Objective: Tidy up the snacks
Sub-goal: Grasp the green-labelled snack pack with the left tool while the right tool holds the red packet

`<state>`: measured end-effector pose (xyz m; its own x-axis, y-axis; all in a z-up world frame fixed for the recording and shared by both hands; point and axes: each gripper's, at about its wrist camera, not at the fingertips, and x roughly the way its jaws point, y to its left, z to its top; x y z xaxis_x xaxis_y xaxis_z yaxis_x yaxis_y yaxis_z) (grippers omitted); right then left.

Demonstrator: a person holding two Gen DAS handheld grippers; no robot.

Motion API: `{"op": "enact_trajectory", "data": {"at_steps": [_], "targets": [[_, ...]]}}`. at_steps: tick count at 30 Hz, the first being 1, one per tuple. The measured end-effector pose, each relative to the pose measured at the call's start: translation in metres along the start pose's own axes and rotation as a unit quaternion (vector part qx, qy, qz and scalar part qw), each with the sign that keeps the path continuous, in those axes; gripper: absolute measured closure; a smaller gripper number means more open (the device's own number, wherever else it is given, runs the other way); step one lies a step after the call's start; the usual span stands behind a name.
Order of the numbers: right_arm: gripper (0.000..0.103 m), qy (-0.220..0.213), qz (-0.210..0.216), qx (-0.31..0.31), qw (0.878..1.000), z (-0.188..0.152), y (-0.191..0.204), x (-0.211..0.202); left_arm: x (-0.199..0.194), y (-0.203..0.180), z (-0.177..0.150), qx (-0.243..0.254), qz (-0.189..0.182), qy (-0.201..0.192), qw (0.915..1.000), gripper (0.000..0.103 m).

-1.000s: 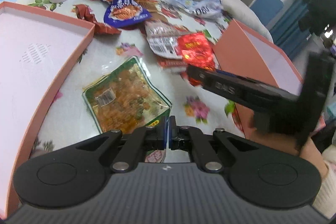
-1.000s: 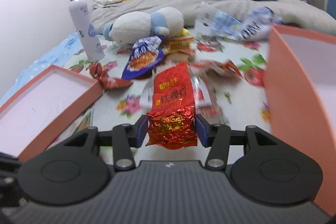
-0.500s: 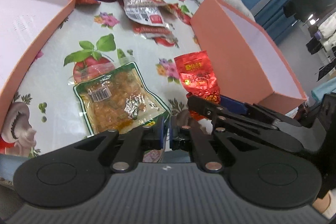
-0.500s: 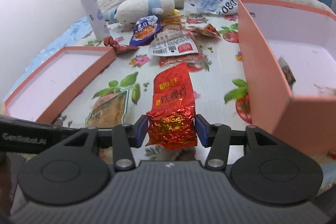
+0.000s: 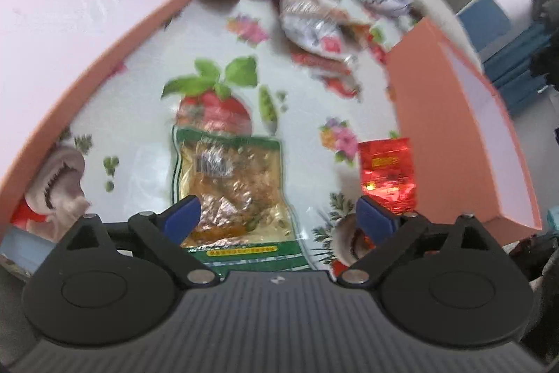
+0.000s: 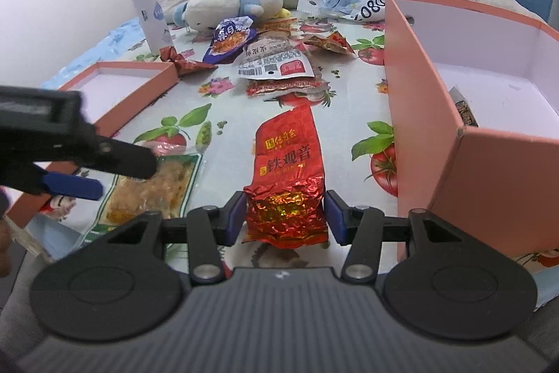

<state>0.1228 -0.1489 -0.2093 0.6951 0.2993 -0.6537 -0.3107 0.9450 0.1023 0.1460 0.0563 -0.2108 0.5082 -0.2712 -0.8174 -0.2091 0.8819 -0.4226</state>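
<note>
Tea packet: the red foil tea packet (image 6: 287,187) sits in my right gripper (image 6: 286,215), pinched at its crinkled lower end, with the printed end pointing away from me.
Packet's long axis: runs straight ahead along the fingers, roughly parallel to the near wall of the deep box (image 6: 433,114).
Box from packet: just to the right, open top, white inside, with something small already lying in it; I judge the packet has to go up over that wall and rightward.
Right gripper: half-closed and clamped on the packet, both blue pads against the foil.
Pickle pouch: the clear, green-edged pouch (image 5: 230,184) lies flat on the tabletop (image 5: 139,114) directly under my left gripper (image 5: 277,215), its long axis pointing away from me.
Left gripper: jaws opening, already wide, straddling the pouch's near end without pressing on it.
Nearer hand: left for the pouch, right for the box.
Lid: the shallow lid (image 5: 84,23) lies to the left, nothing in it.
Remaining snacks: a loose pile of snacks (image 6: 265,55) further back, well apart from both grippers.
</note>
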Motion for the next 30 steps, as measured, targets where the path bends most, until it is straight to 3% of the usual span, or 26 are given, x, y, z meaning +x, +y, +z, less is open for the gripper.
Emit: {"op": "enact_trajectory", "data": {"at_steps": [7,11,18,21,23,26,30], "targets": [[0.051,-0.005,-0.005,-0.010,1.000,-0.003,-0.002,-0.002,0.025,-0.014,0.004,0.058,0.092,-0.002,0.9941,0.006],[0.051,-0.005,-0.005,-0.003,1.000,-0.003,-0.006,0.000,0.040,-0.021,0.003,0.107,0.150,0.002,0.9830,0.005],[0.051,0.008,0.001,0.004,1.000,-0.006,-0.011,0.007,0.042,-0.026,-0.009,0.159,0.155,-0.004,0.9750,0.009],[0.051,0.011,0.013,0.013,1.000,-0.005,-0.012,0.008,0.038,-0.029,-0.013,0.172,0.147,-0.013,0.9739,0.019],[0.051,0.010,0.017,0.015,1.000,-0.004,-0.012,0.006,0.036,-0.031,-0.013,0.174,0.141,-0.014,0.9745,0.031],[0.051,0.006,0.023,0.018,1.000,-0.001,-0.011,0.002,0.033,-0.037,-0.015,0.181,0.142,-0.015,0.9731,0.040],[0.051,0.000,0.028,0.023,0.999,0.002,-0.009,-0.007,0.027,-0.038,-0.014,0.167,0.127,-0.018,0.9776,0.046]]}}
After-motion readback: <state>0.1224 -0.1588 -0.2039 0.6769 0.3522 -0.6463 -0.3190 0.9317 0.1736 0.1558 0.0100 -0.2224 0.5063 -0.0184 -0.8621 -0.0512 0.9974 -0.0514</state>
